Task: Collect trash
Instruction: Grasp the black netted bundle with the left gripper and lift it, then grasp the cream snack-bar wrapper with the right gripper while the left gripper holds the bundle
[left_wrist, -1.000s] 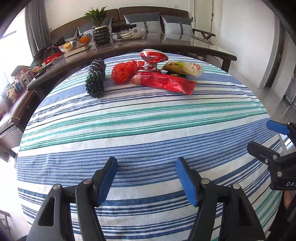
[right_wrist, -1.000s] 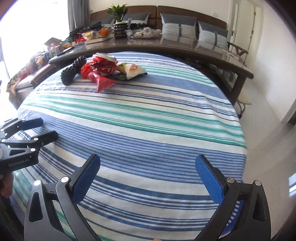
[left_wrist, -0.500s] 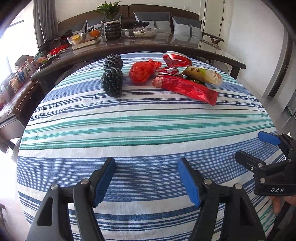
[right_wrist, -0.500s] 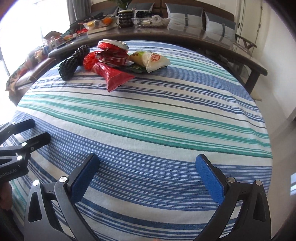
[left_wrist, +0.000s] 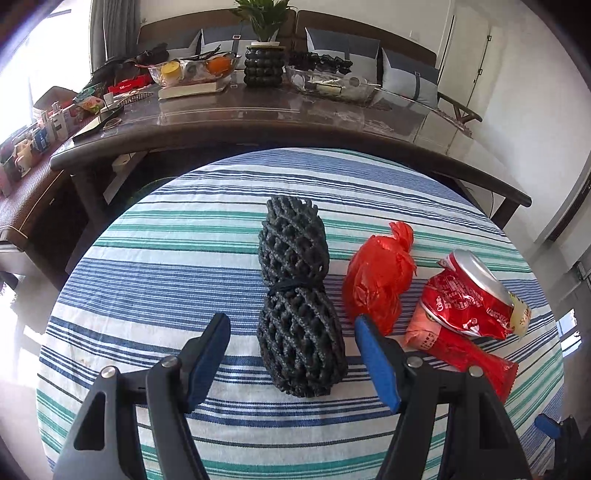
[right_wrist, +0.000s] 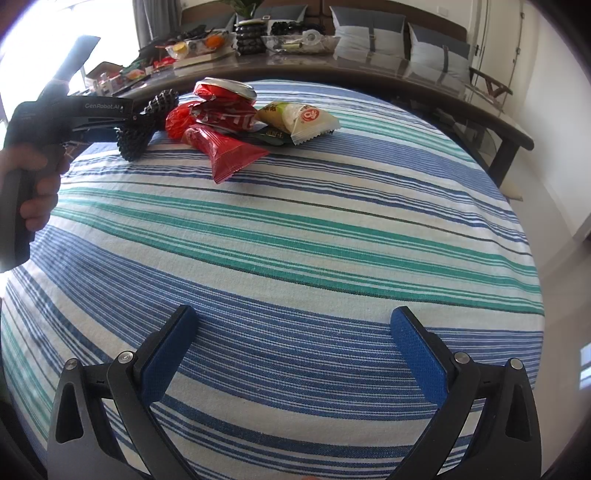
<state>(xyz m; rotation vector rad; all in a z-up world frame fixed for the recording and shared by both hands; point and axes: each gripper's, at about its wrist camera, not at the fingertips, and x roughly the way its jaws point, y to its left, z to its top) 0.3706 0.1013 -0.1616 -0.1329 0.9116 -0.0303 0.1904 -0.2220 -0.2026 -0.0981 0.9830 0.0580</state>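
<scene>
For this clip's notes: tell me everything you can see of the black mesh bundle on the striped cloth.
The black mesh bundle looks like soft foam netting, rolled into a fat roll and cinched at its middle by a thin black band, giving it two bulging lobes. It lies flat on the striped tablecloth, lengthwise away from the left wrist camera. The red plastic bag sits close on its right; contact is unclear. The left gripper straddles its near lobe, jaws closing, pads not yet touching it.

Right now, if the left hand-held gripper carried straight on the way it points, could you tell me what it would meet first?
Most likely the black foam net, which lies between the fingers of the left hand-held gripper as its jaws close; the pads do not appear to touch it yet. The red plastic bag lies just to the right.
</scene>
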